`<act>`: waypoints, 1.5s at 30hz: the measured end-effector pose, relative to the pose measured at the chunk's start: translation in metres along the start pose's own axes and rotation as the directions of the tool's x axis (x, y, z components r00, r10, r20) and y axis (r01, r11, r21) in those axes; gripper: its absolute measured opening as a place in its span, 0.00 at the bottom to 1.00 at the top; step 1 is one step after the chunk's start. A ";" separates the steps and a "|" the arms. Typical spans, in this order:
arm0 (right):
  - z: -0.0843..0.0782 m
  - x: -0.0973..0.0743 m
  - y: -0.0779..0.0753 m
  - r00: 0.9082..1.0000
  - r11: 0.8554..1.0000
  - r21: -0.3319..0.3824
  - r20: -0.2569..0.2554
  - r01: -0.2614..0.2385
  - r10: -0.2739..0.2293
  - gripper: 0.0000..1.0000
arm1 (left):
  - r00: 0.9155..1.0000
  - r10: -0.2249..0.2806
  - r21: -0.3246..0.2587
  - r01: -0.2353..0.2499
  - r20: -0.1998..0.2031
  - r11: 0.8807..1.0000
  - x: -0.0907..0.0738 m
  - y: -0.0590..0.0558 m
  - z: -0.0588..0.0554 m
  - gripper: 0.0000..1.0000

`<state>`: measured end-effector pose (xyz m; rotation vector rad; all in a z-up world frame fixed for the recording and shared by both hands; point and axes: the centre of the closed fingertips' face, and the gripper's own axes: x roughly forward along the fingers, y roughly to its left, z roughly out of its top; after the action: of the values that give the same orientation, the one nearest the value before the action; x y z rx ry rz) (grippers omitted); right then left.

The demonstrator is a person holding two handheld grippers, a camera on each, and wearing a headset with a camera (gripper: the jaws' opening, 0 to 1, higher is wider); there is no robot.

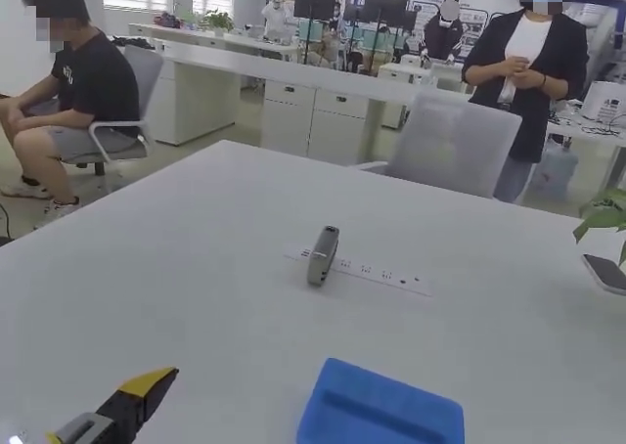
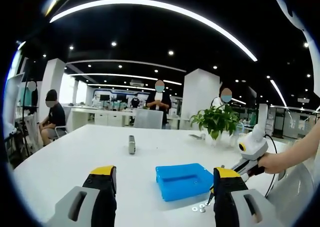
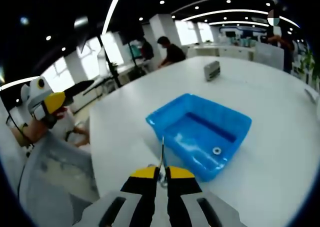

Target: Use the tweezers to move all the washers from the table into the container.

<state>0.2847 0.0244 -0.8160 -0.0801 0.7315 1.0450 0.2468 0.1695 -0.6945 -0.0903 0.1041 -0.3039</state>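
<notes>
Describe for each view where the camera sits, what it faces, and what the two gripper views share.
Head view: on the headset, looking down across the table; a gripper shows bottom left.
Left gripper view: on the left gripper, open, facing the blue container.
Right gripper view: on the right gripper, shut on the tweezers, over the container.
Shared: the container; each shows the other gripper.

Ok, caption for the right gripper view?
Right hand-held gripper holds tweezers near blue container with one washer inside.
</notes>
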 end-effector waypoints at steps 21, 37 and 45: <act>-0.004 0.005 0.022 0.996 0.967 -0.245 -0.032 0.073 -0.083 0.03 | 1.000 -0.003 0.007 0.003 0.002 1.000 0.000 -0.001 0.001 0.80; -0.003 0.004 0.015 0.995 0.975 -0.198 0.002 0.097 -0.099 0.03 | 1.000 -0.018 0.009 0.018 -0.020 1.000 0.002 -0.004 -0.003 0.80; 0.011 -0.007 0.017 0.995 0.980 -0.175 0.037 0.092 -0.087 0.03 | 1.000 -0.011 0.005 0.011 -0.015 1.000 0.001 -0.003 -0.002 0.81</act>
<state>0.2750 0.0324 -0.7988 -0.2482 0.6019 1.0208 0.2469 0.1661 -0.6964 -0.0833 0.1178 -0.3156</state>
